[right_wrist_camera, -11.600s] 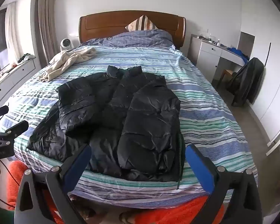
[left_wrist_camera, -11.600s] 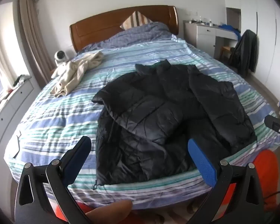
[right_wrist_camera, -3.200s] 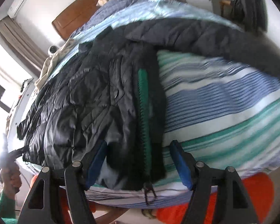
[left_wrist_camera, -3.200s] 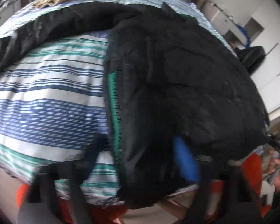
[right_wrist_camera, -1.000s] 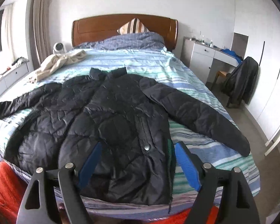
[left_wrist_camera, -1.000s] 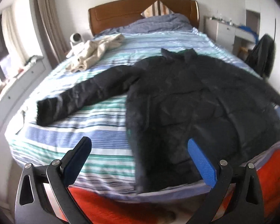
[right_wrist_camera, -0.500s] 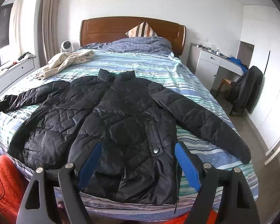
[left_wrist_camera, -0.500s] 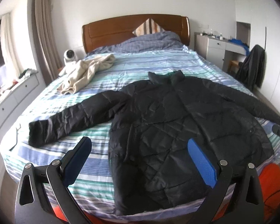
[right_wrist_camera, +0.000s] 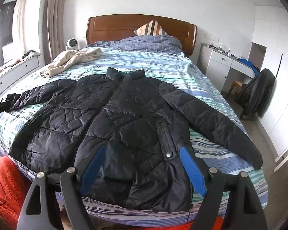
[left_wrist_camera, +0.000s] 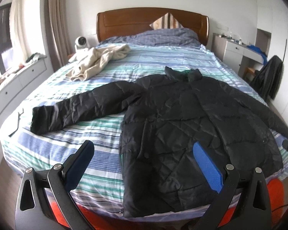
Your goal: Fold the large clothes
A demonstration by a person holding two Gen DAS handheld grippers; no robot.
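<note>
You're holding both grippers off the foot of the bed [left_wrist_camera: 98, 140], neither touching anything. Left gripper [left_wrist_camera: 144, 153]: jaws spread wide, nothing between the blue pads [left_wrist_camera: 207, 166]. Right gripper [right_wrist_camera: 142, 163]: jaws also spread, pads empty, hovering above the jacket's hem.

Black puffer jacket [left_wrist_camera: 182, 130] is lying flat, front up, on the striped bedspread, collar [right_wrist_camera: 124, 74] pointing toward the wooden headboard [right_wrist_camera: 142, 26], hem reaching the foot edge. Both sleeves are lying spread outward: the one on the left side of both views [left_wrist_camera: 80, 107] is stretching toward that bed edge, the other [right_wrist_camera: 217, 126] is angling down toward the far right corner.

Beige garment [left_wrist_camera: 98, 61] is sitting crumpled near the head of the bed, well apart from the jacket. Striped pillow [right_wrist_camera: 151, 27] is leaning on the headboard. Dark coat [right_wrist_camera: 257, 94] is draped on a chair by the white desk [right_wrist_camera: 220, 61]. Orange rug [right_wrist_camera: 5, 187] is showing on the floor below the bed's foot.

In the right wrist view, the left gripper's tip is showing at the frame's left edge, beside the sleeve cuff.
</note>
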